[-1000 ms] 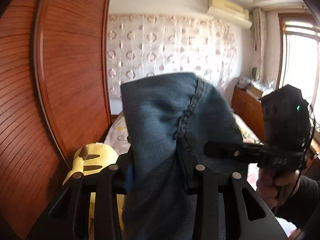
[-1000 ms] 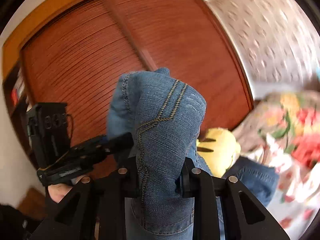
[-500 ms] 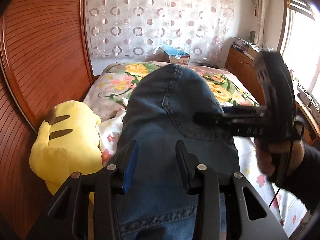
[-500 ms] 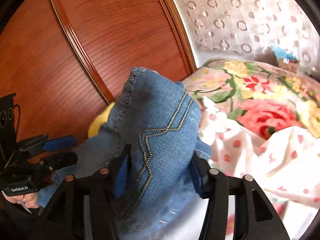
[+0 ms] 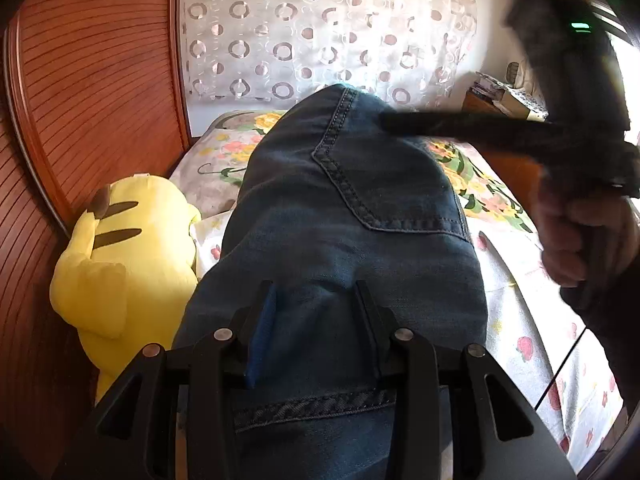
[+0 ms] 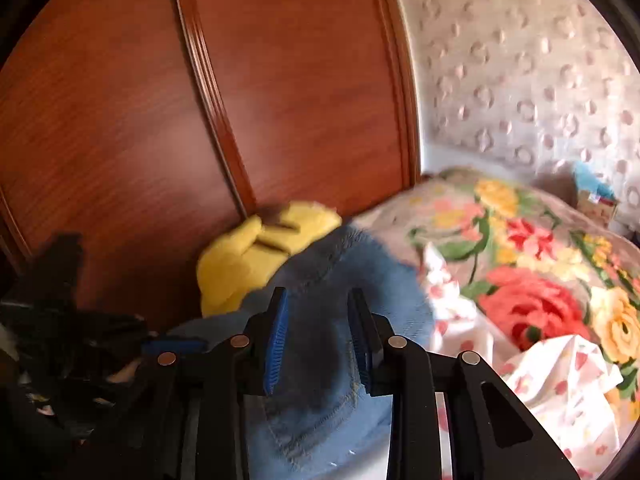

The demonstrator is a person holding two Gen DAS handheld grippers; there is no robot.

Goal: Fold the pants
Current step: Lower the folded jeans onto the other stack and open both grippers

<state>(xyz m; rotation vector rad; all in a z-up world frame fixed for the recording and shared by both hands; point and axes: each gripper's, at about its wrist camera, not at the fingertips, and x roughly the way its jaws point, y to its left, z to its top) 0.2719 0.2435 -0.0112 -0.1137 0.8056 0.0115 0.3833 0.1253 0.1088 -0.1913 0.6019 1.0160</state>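
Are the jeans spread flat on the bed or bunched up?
Bunched up. The jeans hump in a mound above the bed, their denim between the left gripper fingers, not lying flat.

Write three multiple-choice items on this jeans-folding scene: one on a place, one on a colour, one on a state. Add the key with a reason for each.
1. Where does the plush toy lie?
A. Against the wooden wardrobe, at the bed's edge
B. On the windowsill
C. On top of the jeans

2. What colour is the plush toy?
A. Red
B. Yellow with dark stripes
C. White

3. What is between the left gripper's fingers?
A. Nothing
B. A pillow
C. The jeans

Key:
1 A, since the left wrist view shows it between the wardrobe and the floral bedding.
2 B, as its body is yellow with two dark stripes.
3 C, because denim fills the gap between both fingers and drapes ahead.
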